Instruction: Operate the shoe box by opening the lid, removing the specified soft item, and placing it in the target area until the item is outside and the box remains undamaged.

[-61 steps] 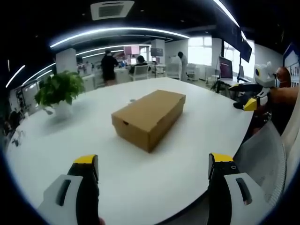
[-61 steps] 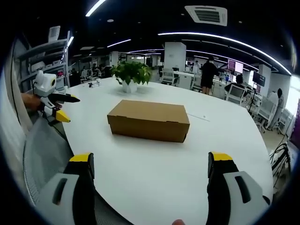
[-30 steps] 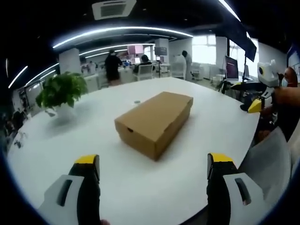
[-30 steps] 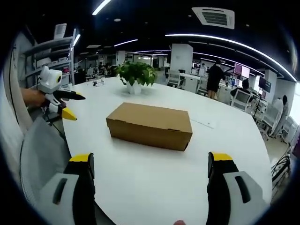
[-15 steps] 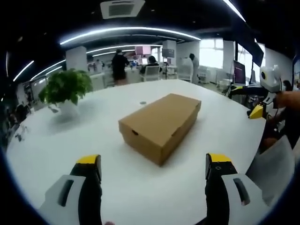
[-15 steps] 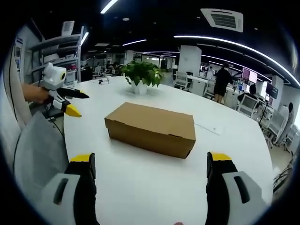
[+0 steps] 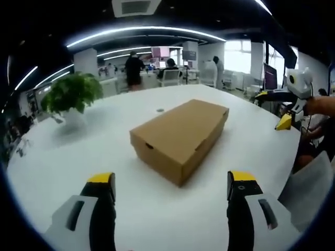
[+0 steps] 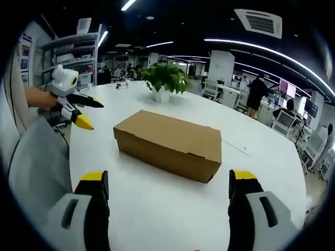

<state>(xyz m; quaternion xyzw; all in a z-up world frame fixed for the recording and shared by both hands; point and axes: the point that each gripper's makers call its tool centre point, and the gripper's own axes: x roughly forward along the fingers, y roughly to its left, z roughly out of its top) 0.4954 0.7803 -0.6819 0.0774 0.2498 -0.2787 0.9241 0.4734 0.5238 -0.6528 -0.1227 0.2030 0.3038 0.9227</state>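
A brown cardboard shoe box (image 7: 180,135) lies with its lid down on the white table (image 7: 94,151), ahead of both grippers. In the left gripper view my left gripper (image 7: 171,184) stands open short of the box, with nothing between its yellow-tipped jaws. The right gripper (image 7: 285,107) comes in at the far right, over the table edge. In the right gripper view the box (image 8: 170,143) lies ahead of my open right gripper (image 8: 169,184). There the left gripper (image 8: 78,109) shows at the left, held by a hand.
A potted green plant (image 7: 70,99) stands on the table behind the box, and again in the right gripper view (image 8: 163,81). A grey chair back (image 8: 39,162) sits at the table's near edge. People and desks fill the office behind.
Both grippers have moved closer to the box, which looks larger in each view. The box itself has not moved and both grippers stay open.
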